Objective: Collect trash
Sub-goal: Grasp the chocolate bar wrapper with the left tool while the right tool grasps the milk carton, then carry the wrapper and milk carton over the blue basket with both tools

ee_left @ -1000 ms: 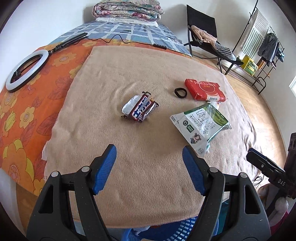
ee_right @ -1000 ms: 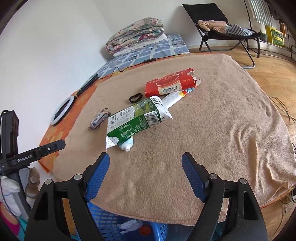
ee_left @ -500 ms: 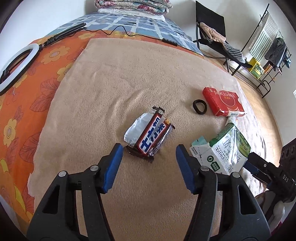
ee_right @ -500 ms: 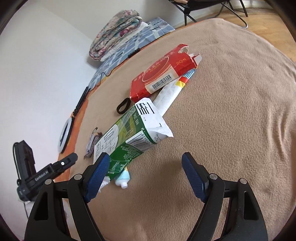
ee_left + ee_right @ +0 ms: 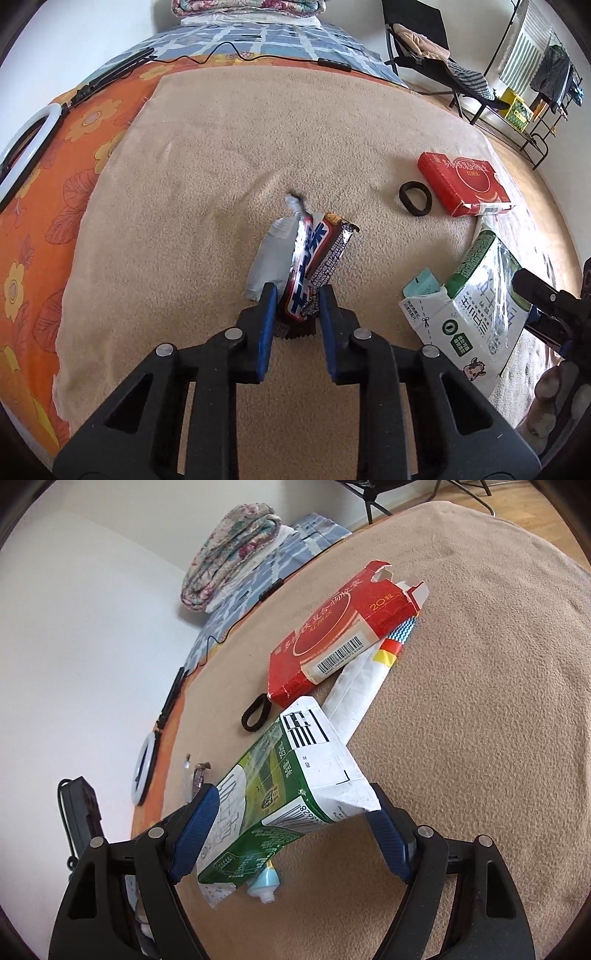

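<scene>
A crumpled brown, red and blue candy wrapper (image 5: 314,247) stands up off the beige blanket (image 5: 192,177), its near end between the blue pads of my left gripper (image 5: 295,295). The jaws are closing and pinch it. To the right lies a green and white milk carton (image 5: 476,306). In the right wrist view that carton (image 5: 280,786) fills the gap of my right gripper (image 5: 293,794). Its jaws are closing too, and both pads meet the carton's sides. A tube with a pale blue neck (image 5: 264,882) pokes out from under the carton.
A torn red box (image 5: 332,638) and a black hair tie (image 5: 255,716) lie beyond the carton. A ring light (image 5: 26,147) and its cable rest on the orange flowered sheet at the left. Folded quilts (image 5: 229,554) sit at the far end; a black chair (image 5: 424,48) stands on the wooden floor.
Both grippers moved forward and down. The left jaws closed onto the candy wrapper and folded it upright. The right gripper rolled, came around the milk carton and narrowed.
</scene>
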Tool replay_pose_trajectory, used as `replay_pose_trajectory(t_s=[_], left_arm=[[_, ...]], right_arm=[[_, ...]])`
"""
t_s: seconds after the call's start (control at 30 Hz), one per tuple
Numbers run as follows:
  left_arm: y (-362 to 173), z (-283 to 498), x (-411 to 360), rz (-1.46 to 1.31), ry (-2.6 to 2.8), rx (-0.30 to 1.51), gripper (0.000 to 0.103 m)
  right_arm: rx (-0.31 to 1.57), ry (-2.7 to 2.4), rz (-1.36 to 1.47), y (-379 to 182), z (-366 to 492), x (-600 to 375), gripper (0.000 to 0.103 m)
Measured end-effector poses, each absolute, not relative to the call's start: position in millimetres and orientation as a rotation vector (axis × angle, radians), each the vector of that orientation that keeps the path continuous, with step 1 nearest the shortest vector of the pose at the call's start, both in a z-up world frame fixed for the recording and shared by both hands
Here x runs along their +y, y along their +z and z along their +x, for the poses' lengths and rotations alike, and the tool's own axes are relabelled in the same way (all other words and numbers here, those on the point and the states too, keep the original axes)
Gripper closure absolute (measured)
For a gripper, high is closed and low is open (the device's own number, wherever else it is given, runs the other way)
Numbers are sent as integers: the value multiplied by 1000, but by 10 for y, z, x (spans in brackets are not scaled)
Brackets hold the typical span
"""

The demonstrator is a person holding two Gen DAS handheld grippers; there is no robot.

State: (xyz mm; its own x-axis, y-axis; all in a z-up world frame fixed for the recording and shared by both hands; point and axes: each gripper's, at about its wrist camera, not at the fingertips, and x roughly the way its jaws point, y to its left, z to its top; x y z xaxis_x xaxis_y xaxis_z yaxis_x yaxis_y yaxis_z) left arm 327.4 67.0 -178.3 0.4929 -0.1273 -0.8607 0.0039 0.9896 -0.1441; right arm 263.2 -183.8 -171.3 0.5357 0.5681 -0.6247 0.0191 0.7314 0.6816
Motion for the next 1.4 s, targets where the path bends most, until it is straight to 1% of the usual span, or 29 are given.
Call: replay_pose_trajectory(t_s=[0.03,0.07,0.13,0.17,0.3,0.47,0.9,1.17,1.4], left_arm=[[-1778,3273,652,-113,-79,1049,85],[-1771,3270,639,-102,-80,1044,91],[-1746,3265,630,-93,-82,1035,93],[-1731,3258,631,-93,-83,1030,94],[-1667,3223,664,-106,-84,1014,95],[-1531,3144,730,-135,-87,985,96],[-1102,2713,871,-202,-107,901,96],[-917,2121,741,-188,-176,892,96],[-909,1563,577,-168,-243,915,96]], right_arm=[[968,359,698,-1716,2655,-1833,38],[973,358,701,-1724,2690,-1824,46],[976,352,700,-1726,2706,-1818,51],[970,356,702,-1716,2705,-1822,56],[933,381,717,-1624,2658,-1843,65],[874,409,739,-1450,2565,-1849,73],[772,468,572,-874,2223,-1597,75],[752,501,476,-648,1796,-1627,75],[741,518,354,-556,1280,-1698,75]])
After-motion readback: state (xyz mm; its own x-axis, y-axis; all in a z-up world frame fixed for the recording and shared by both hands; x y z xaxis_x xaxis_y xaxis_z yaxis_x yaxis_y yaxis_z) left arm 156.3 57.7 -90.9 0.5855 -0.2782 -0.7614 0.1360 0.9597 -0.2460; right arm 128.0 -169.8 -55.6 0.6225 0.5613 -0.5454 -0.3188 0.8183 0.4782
